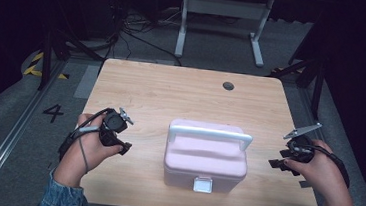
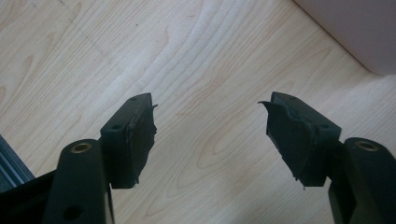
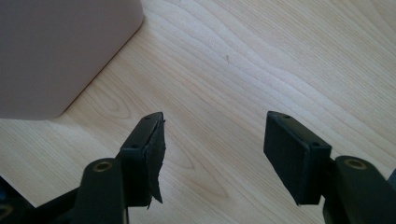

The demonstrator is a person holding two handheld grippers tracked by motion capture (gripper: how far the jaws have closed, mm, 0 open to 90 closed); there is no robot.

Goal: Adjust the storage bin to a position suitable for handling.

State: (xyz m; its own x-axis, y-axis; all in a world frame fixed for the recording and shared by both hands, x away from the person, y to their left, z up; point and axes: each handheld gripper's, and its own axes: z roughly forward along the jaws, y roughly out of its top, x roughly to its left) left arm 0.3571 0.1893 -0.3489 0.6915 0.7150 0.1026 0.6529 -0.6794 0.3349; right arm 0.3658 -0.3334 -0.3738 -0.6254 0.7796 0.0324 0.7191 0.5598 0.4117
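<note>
High view has the pink storage box (image 1: 205,157) centered on the table (image 1: 162,88), left tool (image 1: 123,147) and right tool (image 1: 277,163) flanking it, both wide and empty, probably lined up to grab its sides.

A light wooden bench (image 1: 172,92) with rounded corners stands on a grey carpeted floor (image 1: 9,118). Near its far edge, right of the middle, sits a dark round cable port (image 1: 228,86). Beyond the far edge stands a white metal frame (image 1: 223,16) on two feet, with black cables (image 1: 132,26) trailing across the floor to its left. A black "4" (image 1: 53,112) is marked on the floor by the left edge, with yellow-black hazard tape (image 1: 36,65) farther back. The surroundings are dark.
</note>
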